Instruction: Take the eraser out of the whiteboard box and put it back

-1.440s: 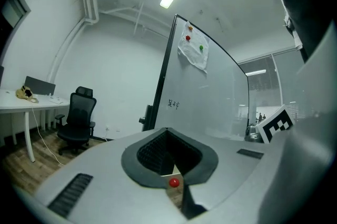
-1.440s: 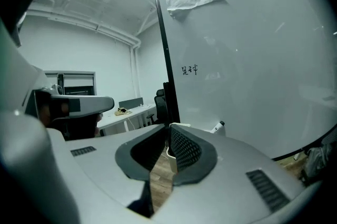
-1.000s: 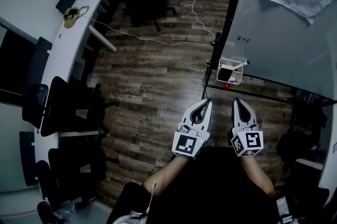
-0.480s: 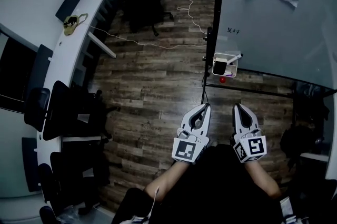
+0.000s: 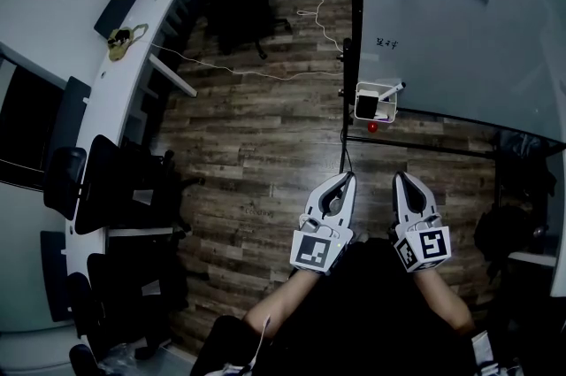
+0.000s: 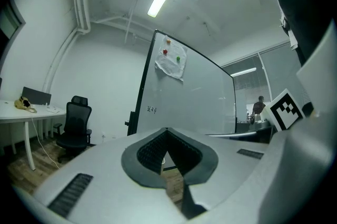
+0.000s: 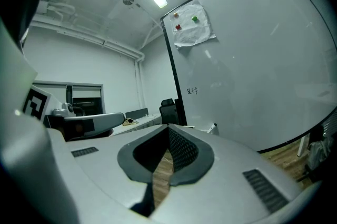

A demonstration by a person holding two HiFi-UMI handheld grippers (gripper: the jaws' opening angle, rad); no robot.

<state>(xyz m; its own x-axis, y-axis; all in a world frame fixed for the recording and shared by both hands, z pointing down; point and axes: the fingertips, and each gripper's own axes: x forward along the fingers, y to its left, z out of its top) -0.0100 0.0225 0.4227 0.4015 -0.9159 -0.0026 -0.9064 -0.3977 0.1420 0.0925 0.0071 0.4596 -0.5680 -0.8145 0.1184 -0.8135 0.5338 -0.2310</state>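
Hovering side by side, the white left gripper (image 5: 348, 180) and right gripper (image 5: 401, 180) are sitting fully closed and empty. The small white plastic box (image 5: 376, 103) on the grey whiteboard (image 5: 460, 38) is hanging well beyond their fingertips, with the eraser presumably inside. Next comes reaching forward and opening the jaws.

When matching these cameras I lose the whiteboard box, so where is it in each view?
Head view: box right of centre, on the lower edge of the whiteboard.
Left gripper view: not seen; the left gripper covers that edge.
Right gripper view: only its marker peeks over the right gripper.
Shared landmark: the writing on the whiteboard, above the box.
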